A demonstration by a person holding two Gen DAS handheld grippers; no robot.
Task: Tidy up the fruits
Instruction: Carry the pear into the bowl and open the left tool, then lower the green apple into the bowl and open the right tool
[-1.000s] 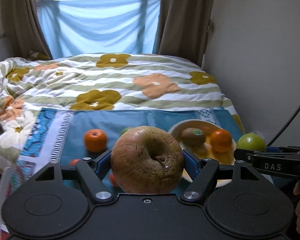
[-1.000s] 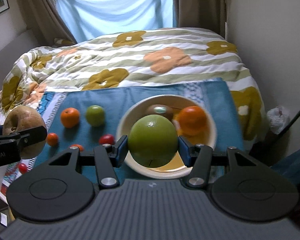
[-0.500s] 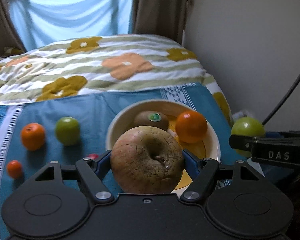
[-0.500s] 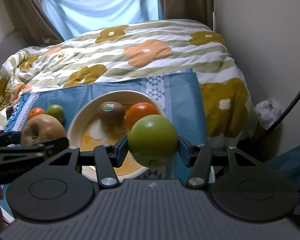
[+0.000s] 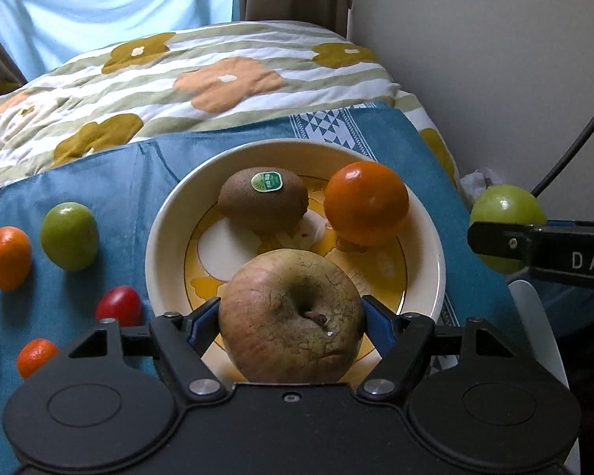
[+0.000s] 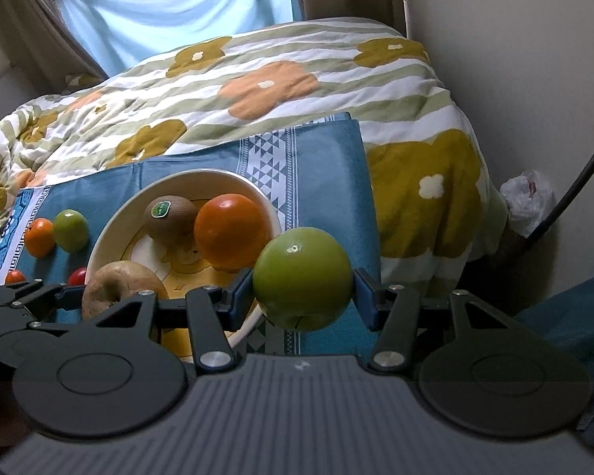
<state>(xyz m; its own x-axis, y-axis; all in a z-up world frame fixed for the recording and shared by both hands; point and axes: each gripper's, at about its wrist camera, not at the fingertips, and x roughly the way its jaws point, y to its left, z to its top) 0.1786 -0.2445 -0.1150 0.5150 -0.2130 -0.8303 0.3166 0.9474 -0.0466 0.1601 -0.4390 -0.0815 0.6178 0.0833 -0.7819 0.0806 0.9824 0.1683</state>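
Note:
A cream bowl (image 5: pixel 162 237) with a yellow inside stands on a blue cloth (image 5: pixel 118 182) and holds a brown kiwi (image 5: pixel 263 198) and an orange (image 5: pixel 366 204). My left gripper (image 5: pixel 291 318) has a wrinkled brown apple (image 5: pixel 281 297) between its blue pads, low over the bowl's near half. Its jaws are opening, though the pads still touch the apple's sides. My right gripper (image 6: pixel 303 289) is shut on a green apple (image 6: pixel 303 277), which hangs just right of the bowl's rim (image 6: pixel 99 245) over the cloth. The same green apple (image 5: pixel 503 206) also shows at the right of the left wrist view.
Left of the bowl lie a small green fruit (image 5: pixel 69 235), a mandarin (image 5: pixel 6 257), a red tomato (image 5: pixel 118 306) and a small orange fruit (image 5: pixel 35 356). A flowered quilt (image 5: pixel 225 79) lies behind. The bed's edge, a wall and a black cable (image 5: pixel 574 146) are at the right.
Both grippers moved right and down towards the bowl. The brown apple came from over the cloth to over the bowl. The green apple went from over the bowl to beside its right rim.

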